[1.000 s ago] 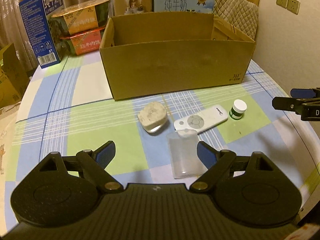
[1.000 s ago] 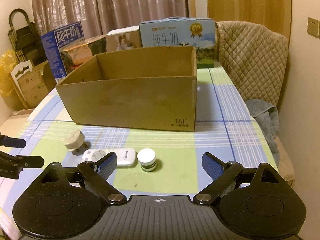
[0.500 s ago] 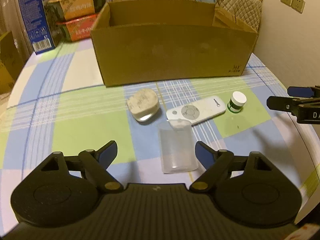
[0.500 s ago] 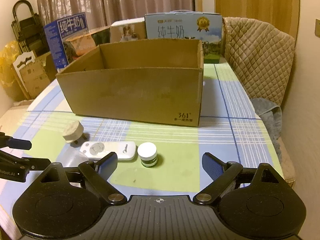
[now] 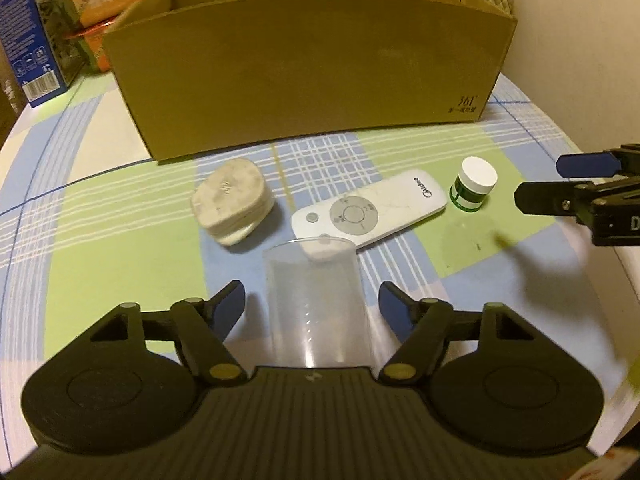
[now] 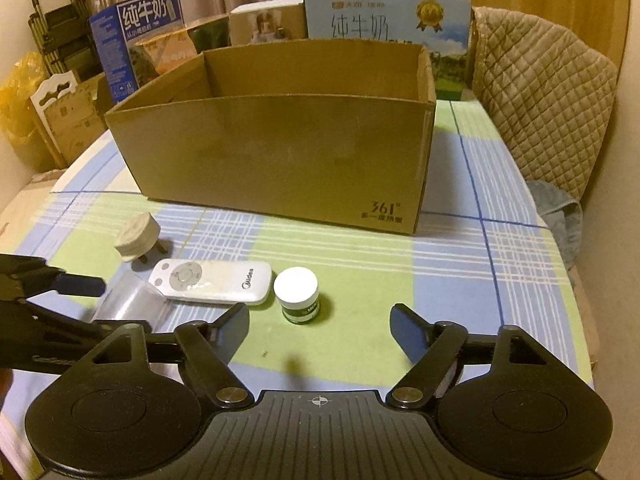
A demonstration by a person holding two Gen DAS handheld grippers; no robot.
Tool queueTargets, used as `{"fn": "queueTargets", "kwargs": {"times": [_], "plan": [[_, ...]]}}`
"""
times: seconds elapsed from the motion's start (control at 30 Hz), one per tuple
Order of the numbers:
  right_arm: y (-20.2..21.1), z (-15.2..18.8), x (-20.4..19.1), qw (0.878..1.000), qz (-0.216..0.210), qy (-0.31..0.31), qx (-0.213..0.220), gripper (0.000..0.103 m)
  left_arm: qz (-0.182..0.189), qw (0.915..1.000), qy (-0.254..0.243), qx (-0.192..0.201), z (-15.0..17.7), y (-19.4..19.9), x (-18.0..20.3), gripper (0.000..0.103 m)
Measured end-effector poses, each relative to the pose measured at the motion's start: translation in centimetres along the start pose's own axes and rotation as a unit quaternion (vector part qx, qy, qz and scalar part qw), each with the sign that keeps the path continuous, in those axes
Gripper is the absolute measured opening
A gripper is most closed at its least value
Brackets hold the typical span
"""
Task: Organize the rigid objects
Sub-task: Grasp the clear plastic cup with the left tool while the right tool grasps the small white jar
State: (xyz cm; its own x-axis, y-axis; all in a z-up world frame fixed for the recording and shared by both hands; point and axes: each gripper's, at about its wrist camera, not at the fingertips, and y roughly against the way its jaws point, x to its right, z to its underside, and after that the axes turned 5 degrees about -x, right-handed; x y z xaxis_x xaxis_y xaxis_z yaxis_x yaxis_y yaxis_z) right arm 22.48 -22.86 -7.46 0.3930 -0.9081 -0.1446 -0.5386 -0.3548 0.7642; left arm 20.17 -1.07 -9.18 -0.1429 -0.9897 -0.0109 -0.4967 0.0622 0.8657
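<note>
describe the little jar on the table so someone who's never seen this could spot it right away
Start at the big open cardboard box on the checked tablecloth. In front of it lies a row of small things; the little jar stands upright at the row's right end, right beside the white remote. It alone has a round white cap and a green base.

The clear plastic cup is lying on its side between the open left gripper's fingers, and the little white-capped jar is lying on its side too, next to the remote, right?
Not quite. The jar stands upright on its base, white cap up, as the right wrist view shows. The rest holds: the clear plastic cup lies on its side between the open left gripper, and the jar is beside the remote.
</note>
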Motion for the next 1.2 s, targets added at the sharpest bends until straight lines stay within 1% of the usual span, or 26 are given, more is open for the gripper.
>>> {"fn": "queueTargets", "kwargs": {"times": [0.07,0.1,0.2,0.27,0.43,0.63,0.73,0.87,1.07,1.2], "plan": [[-0.1,0.0,0.2,1.0,-0.001,-0.002,-0.003,0.074,0.001,1.0,-0.003,-0.004,-0.1,-0.5,0.2,0.063],[-0.2,0.0,0.3,1.0,-0.002,-0.005,-0.004,0.074,0.001,1.0,-0.006,-0.006,-0.2,-0.8,0.2,0.059],[-0.4,-0.1,0.5,1.0,-0.004,-0.013,-0.008,0.074,-0.001,0.9999,-0.01,-0.005,-0.3,-0.9,0.4,0.056],[-0.4,-0.1,0.4,1.0,-0.005,-0.011,-0.009,0.074,0.001,0.9999,-0.01,-0.005,-0.3,-0.8,0.4,0.048],[-0.5,-0.3,-0.1,1.0,-0.01,-0.005,-0.007,0.074,-0.001,0.9999,-0.009,-0.006,-0.2,-0.5,0.1,0.047],[-0.7,-0.6,-0.3,1.0,-0.012,0.007,-0.006,0.073,-0.002,0.9994,-0.025,0.023,-0.7,2.0,-0.4,0.047],[-1.2,-0.9,-0.4,1.0,-0.014,0.013,-0.006,0.071,0.002,0.9989,-0.033,0.034,-1.4,3.1,-0.8,0.047],[-2.2,-1.5,-0.6,0.999,-0.017,0.032,-0.01,0.06,0.002,0.9978,-0.047,0.046,-2.3,4.0,-1.0,0.047],[-4.3,-2.0,-0.9,0.998,-0.018,0.047,-0.029,0.05,0.011,0.9981,-0.035,0.049,-2.9,3.8,-1.4,0.047],[-5.2,-2.4,-0.9,0.998,-0.019,0.048,-0.039,0.039,0.014,0.9982,-0.033,0.049,-2.9,3.6,-1.5,0.047]]}}
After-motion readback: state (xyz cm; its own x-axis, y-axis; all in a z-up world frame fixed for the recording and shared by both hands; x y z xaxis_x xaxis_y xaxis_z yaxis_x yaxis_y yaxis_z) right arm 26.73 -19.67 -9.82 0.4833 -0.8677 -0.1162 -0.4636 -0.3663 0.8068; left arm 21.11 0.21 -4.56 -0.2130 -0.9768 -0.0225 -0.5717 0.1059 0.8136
